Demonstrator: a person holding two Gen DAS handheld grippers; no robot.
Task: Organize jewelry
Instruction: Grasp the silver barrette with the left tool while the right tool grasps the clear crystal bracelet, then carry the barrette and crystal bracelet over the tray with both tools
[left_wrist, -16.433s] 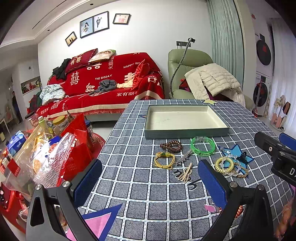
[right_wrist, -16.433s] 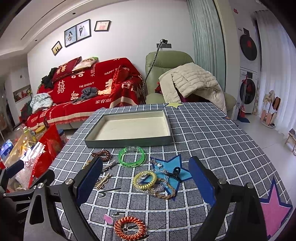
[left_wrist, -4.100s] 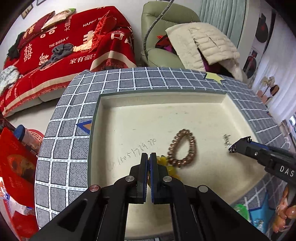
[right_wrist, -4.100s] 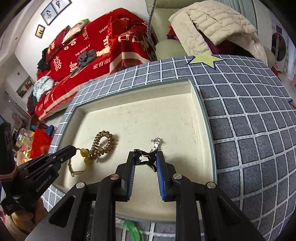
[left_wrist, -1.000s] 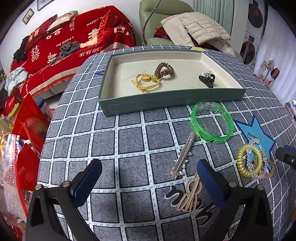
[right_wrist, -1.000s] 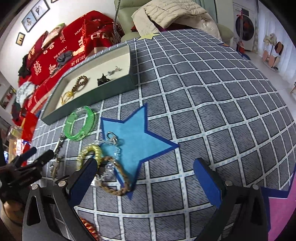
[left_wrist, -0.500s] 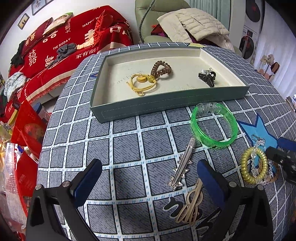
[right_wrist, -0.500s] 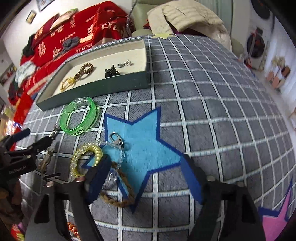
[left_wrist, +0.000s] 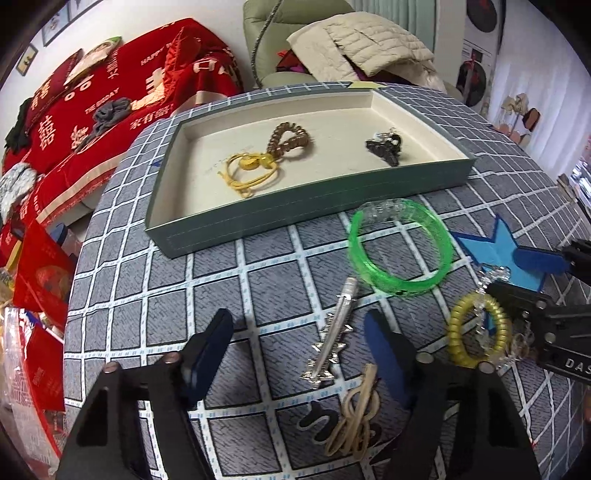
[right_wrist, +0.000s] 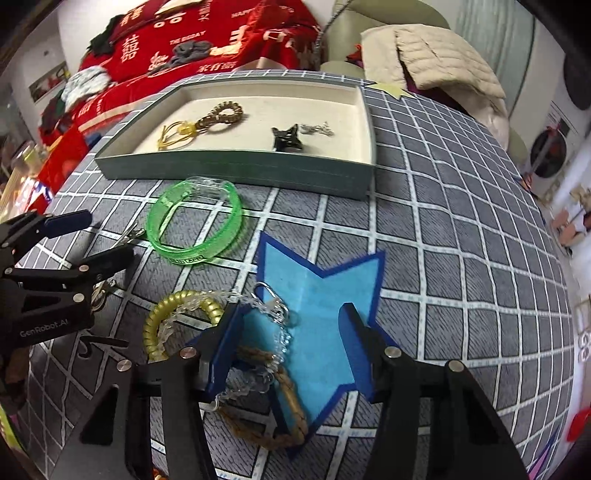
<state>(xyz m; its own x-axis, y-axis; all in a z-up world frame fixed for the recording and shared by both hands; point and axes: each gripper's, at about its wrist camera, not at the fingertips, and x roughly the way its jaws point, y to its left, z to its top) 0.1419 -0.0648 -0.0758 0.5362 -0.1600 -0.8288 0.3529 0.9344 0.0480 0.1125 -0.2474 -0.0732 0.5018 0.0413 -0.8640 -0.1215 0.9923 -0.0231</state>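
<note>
The grey-green tray (left_wrist: 314, 218) (right_wrist: 236, 170) holds a yellow cord bracelet (left_wrist: 247, 171), a brown coil hair tie (left_wrist: 290, 134) and a black star clip (left_wrist: 384, 147) (right_wrist: 288, 138). On the cloth lie a green bangle (left_wrist: 400, 245) (right_wrist: 195, 227), a silver hair clip (left_wrist: 332, 332), tan bands (left_wrist: 354, 410), a yellow coil tie (left_wrist: 478, 336) (right_wrist: 177, 317), a clear bead chain (right_wrist: 273, 314) and a brown braided bracelet (right_wrist: 280, 398). My left gripper (left_wrist: 299, 339) is open, low over the silver clip. My right gripper (right_wrist: 291, 332) is open, straddling the bead chain.
The round table has a grey checked cloth (right_wrist: 461, 236) with a blue star patch (right_wrist: 325, 295). A red sofa (left_wrist: 110, 96) and a green armchair with a beige jacket (left_wrist: 354, 40) stand behind. Red snack bags (left_wrist: 33, 280) sit off the table's left edge.
Both grippers have dropped lower and moved forward. The left jaws have narrowed around the silver clip; the right jaws have narrowed over the bead chain. Nothing is held.
</note>
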